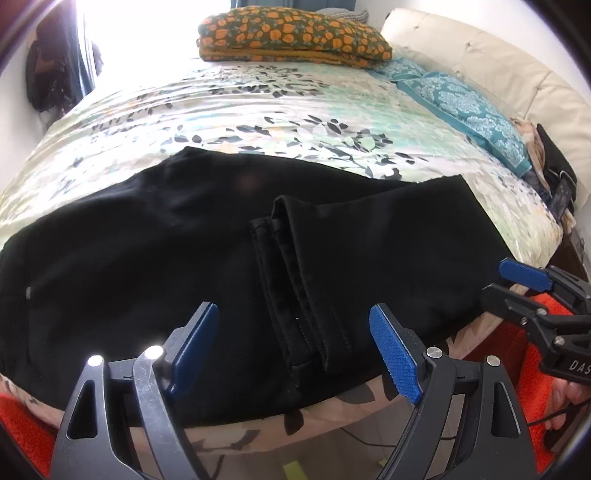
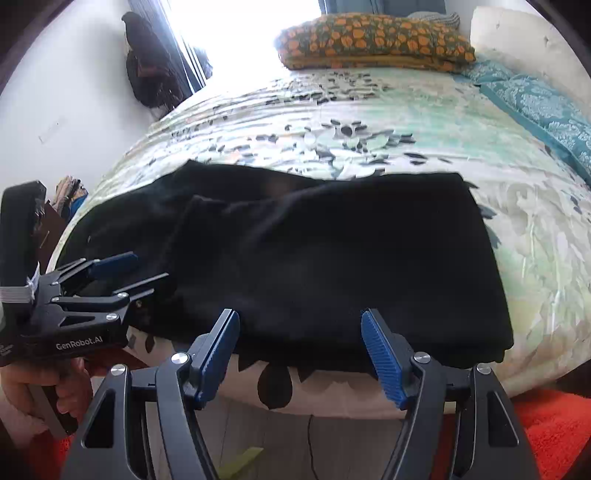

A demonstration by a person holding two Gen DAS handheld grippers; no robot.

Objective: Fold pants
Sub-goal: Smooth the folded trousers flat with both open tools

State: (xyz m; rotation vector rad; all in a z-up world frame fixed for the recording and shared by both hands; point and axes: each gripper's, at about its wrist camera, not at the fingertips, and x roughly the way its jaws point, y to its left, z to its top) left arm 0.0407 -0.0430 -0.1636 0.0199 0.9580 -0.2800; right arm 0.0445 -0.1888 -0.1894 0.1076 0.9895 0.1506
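Black pants (image 1: pixel 184 240) lie folded across the near part of the bed, their leg hems (image 1: pixel 295 295) laid on top towards the bed's front edge. In the right wrist view the pants (image 2: pixel 332 258) form a flat dark rectangle. My left gripper (image 1: pixel 295 349) hovers open at the near edge, the hems showing between its blue pads (image 1: pixel 395 354) without contact. My right gripper (image 2: pixel 300 356) is open too, above the near edge, with nothing gripped. Each gripper appears in the other's view: the right gripper (image 1: pixel 493 278) at the pants' right end, the left gripper (image 2: pixel 136 271) at their left side, held by a hand (image 2: pixel 33 387).
The bed has a floral sheet (image 1: pixel 258 110). An orange flowered pillow (image 1: pixel 295 33) and a teal pillow (image 1: pixel 469 107) lie at the far end by a cream headboard (image 1: pixel 498 62). A phone (image 1: pixel 561 199) rests at the right edge. An orange-red rug (image 2: pixel 554 435) covers the floor.
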